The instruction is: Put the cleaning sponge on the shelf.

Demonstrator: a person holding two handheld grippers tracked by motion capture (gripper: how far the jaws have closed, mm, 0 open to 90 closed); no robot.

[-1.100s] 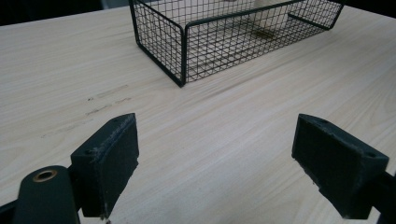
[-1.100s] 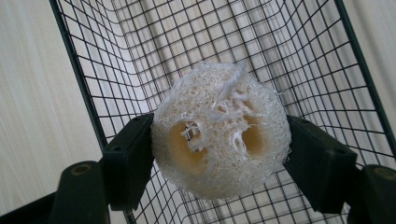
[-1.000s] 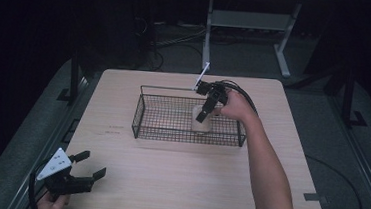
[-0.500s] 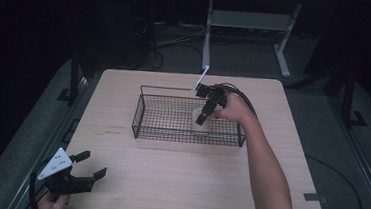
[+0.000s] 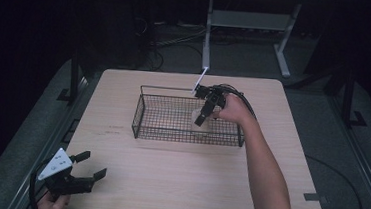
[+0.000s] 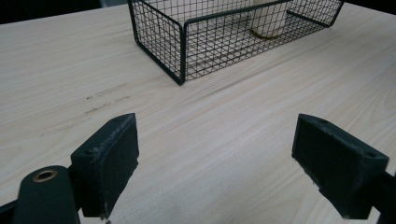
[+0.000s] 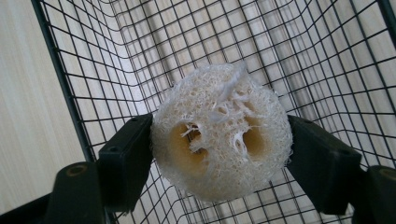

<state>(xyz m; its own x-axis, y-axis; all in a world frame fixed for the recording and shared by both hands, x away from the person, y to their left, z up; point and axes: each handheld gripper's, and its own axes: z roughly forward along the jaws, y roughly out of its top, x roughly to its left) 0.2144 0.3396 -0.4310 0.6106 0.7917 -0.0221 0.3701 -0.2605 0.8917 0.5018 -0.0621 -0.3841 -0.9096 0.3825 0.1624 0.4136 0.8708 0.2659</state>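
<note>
Loofah sponge [image 7: 222,137] is sitting clamped between both jaws of the right gripper [image 7: 219,154], inside the wire basket [image 5: 145,112] near its right end. In the high view, the right gripper [image 5: 203,117] is pointing down into the basket from above. Left gripper [image 5: 84,169] is resting at the near left corner of the table [image 5: 177,184], jaws spread wide apart, gripping nothing.

Overhead light is falling evenly on the table [image 5: 167,183], leaving the surroundings nearly black. Both gripper views are showing sharp, though the high view is looking slightly soft, perhaps from low resolution.
</note>
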